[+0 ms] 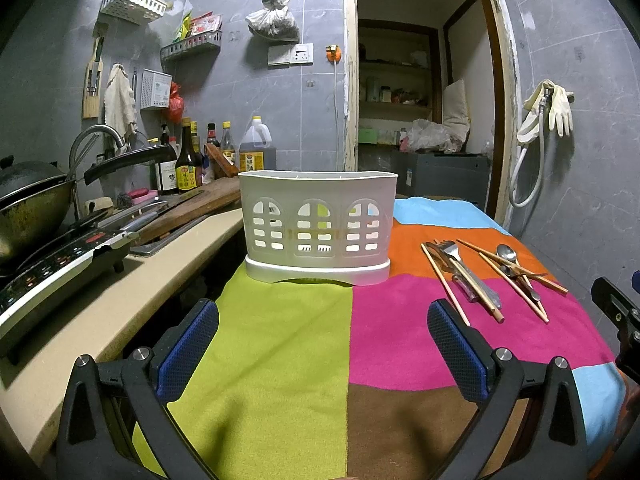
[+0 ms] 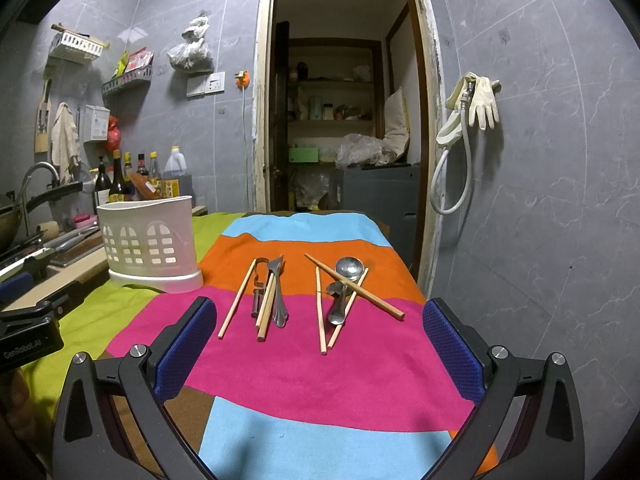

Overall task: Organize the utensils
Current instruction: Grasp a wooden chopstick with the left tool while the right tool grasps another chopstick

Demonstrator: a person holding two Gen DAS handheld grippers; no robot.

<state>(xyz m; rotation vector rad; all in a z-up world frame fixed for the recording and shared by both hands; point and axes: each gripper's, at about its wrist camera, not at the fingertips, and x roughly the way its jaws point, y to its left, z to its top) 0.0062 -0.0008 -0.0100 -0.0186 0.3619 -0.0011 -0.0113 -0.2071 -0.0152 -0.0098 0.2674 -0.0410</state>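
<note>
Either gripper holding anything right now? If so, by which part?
Nothing is held. Left gripper and right gripper are both open with empty jaws. The wooden chopsticks and metal spoon lie untouched on the striped cloth.

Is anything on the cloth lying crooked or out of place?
Yes. One chopstick lies slanted across the spoon and other chopsticks, in a crossed heap. Beside it, the fork and more chopsticks lie loose. The white utensil holder stands upright.
</note>
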